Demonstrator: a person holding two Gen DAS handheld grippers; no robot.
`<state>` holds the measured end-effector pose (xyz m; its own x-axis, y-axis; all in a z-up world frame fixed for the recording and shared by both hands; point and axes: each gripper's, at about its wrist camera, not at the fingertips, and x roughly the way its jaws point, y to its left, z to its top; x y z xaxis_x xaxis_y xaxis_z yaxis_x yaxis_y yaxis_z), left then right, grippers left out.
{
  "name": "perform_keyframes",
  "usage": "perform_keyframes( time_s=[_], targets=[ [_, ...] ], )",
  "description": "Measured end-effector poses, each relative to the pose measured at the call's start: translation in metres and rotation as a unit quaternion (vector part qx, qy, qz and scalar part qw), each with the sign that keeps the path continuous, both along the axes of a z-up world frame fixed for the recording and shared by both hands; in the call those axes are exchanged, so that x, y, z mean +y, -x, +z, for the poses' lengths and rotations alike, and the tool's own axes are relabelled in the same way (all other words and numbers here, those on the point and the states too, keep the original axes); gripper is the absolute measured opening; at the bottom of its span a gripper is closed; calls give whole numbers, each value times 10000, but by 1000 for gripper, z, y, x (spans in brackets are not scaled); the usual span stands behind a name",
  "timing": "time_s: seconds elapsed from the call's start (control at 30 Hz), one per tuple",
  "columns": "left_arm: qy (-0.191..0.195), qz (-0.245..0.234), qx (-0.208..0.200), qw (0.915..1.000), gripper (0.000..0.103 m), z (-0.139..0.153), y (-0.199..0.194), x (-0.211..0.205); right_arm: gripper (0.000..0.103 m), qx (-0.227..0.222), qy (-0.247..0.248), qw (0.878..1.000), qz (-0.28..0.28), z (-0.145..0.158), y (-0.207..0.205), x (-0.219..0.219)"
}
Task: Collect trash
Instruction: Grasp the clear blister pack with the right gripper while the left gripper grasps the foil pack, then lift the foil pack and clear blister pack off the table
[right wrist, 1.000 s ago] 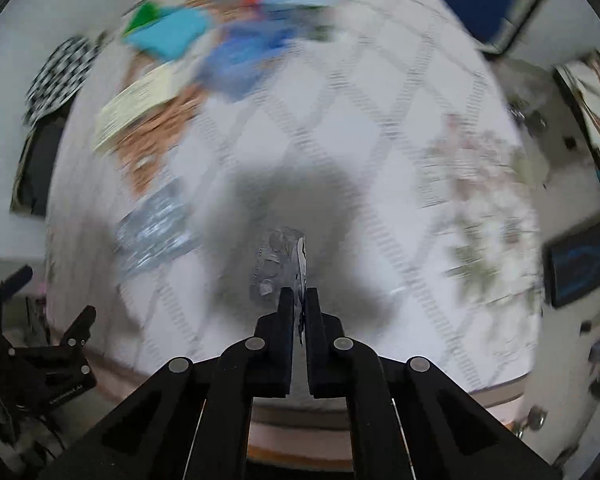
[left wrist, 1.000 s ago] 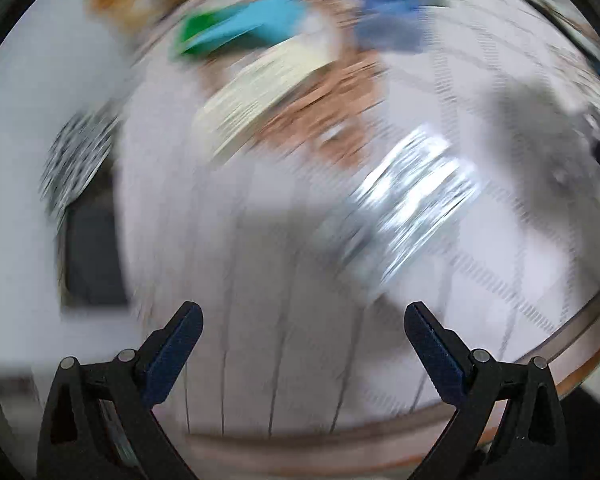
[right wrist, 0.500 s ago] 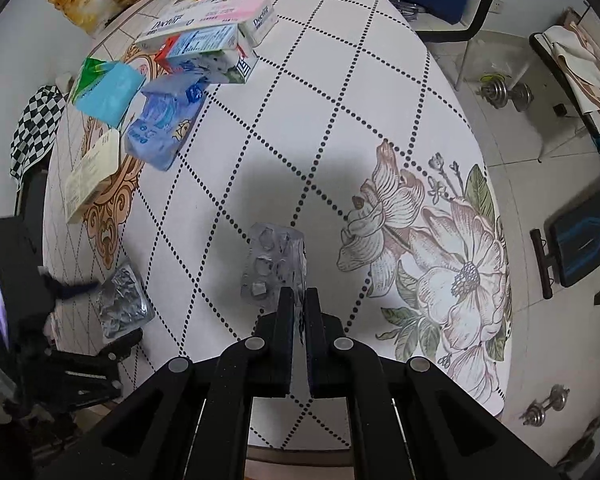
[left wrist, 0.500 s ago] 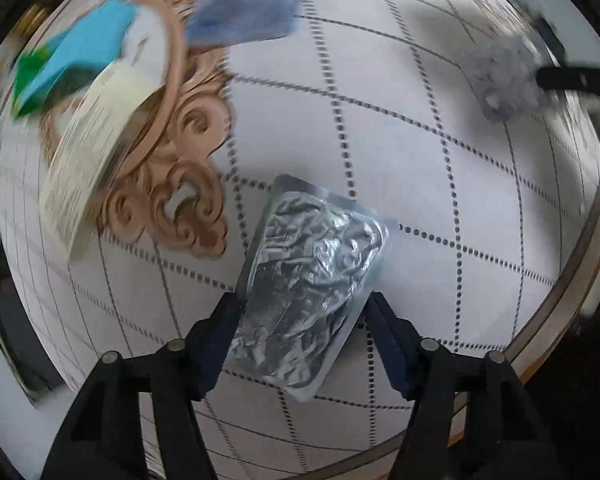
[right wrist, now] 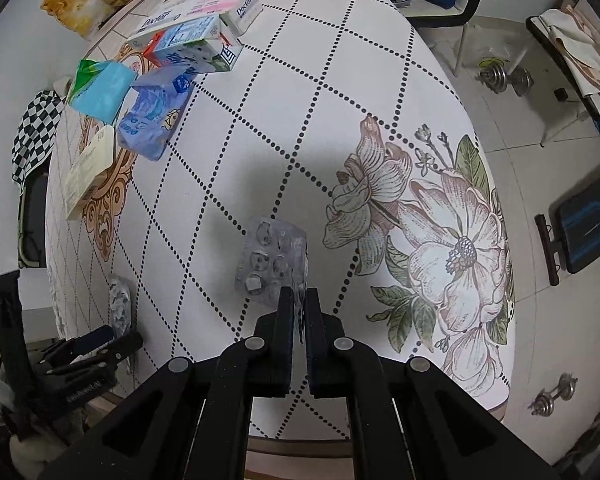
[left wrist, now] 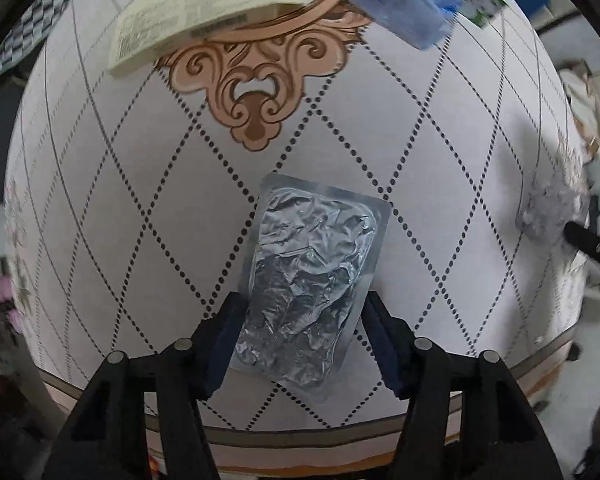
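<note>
A crumpled silver foil blister sheet (left wrist: 308, 276) lies flat on the patterned tablecloth near the table's front edge. My left gripper (left wrist: 300, 336) is open, with a finger on each side of the sheet's near end. The sheet also shows in the right wrist view (right wrist: 120, 304), beside the left gripper (right wrist: 96, 344). My right gripper (right wrist: 299, 300) is shut on a clear empty pill blister pack (right wrist: 272, 260) and holds it above the table. That pack shows at the right edge of the left wrist view (left wrist: 548, 208).
Several medicine boxes and packets lie at the table's far side: a cream box (left wrist: 196, 20), a blue packet (right wrist: 154, 116), a teal box (right wrist: 100, 88), a blue-white carton (right wrist: 196, 46). Dumbbells (right wrist: 504, 76) lie on the floor at right.
My left gripper has swung down to the foil sheet and its fingers have narrowed around it. The right gripper stays shut on the clear blister pack, almost still.
</note>
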<state>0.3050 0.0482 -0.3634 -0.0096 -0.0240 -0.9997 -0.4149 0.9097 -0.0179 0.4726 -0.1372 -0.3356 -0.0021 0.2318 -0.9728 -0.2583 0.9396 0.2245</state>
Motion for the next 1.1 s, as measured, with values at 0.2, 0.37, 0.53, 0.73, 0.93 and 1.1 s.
perform_keyframes(
  time_s=[0.2, 0.37, 0.53, 0.73, 0.93, 1.1],
  targets=[
    [24, -54, -256, 9997, 32, 20, -24, -21, 5, -121, -81, 9999, 58, 10, 8, -1],
    [139, -12, -285, 9995, 6, 25, -18, -9, 5, -78, -116, 9999, 24, 11, 19, -5],
    [110, -13, -450, 9989, 8, 29, -2, 0, 5, -96, -167, 9998, -30, 15, 28, -10],
    [485, -78, -612, 9969, 44, 22, 3, 14, 5, -51, -196, 9997, -111, 13, 30, -12],
    [289, -332, -494, 9978, 64, 20, -15, -4, 5, -38, -216, 9997, -120, 14, 30, -12],
    [-182, -400, -461, 9980, 64, 30, -26, -15, 5, -63, -247, 9996, -75, 17, 27, -12]
  ],
)
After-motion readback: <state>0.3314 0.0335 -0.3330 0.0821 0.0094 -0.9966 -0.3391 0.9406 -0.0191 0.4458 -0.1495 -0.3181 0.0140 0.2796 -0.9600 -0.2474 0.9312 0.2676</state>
